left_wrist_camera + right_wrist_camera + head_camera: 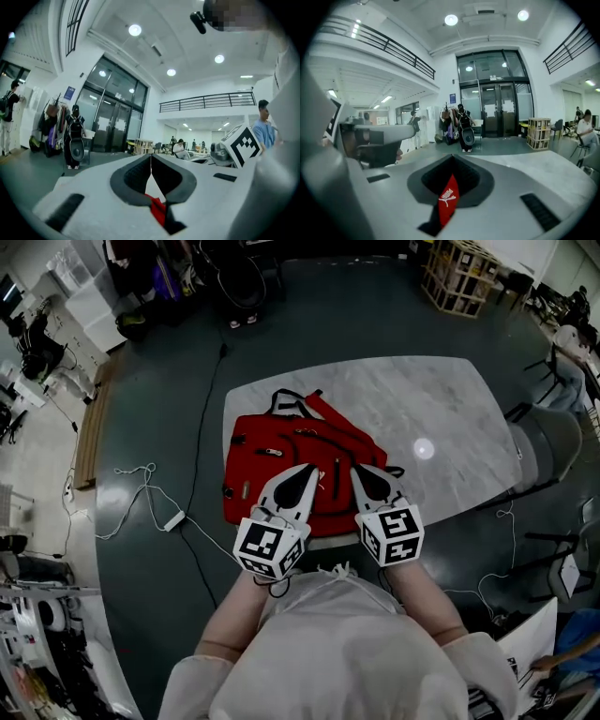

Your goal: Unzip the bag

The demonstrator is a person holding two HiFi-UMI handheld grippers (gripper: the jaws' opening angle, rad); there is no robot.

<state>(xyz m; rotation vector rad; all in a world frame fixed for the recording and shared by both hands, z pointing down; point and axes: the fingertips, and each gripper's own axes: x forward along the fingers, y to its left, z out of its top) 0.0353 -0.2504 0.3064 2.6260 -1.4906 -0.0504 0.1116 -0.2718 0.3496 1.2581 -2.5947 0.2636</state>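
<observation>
A red backpack [300, 460] lies flat on the marble table [441, 413], its straps toward the far side. Both grippers sit over its near part, side by side. My left gripper [312, 468] is shut, and in the left gripper view a bit of red bag fabric [157, 209] shows pinched between its closed jaws [151, 158]. My right gripper [355, 469] is shut too; a red pull tab with a white logo [446, 201] sits between its jaws [452, 158]. Both gripper cameras look up at the hall, so the bag itself is hidden in them.
A grey chair [553, 442] stands at the table's right end. Cables and a power adapter [173, 519] lie on the dark floor to the left. A wooden crate [459, 276] stands far back. People stand by the glass doors [461, 123].
</observation>
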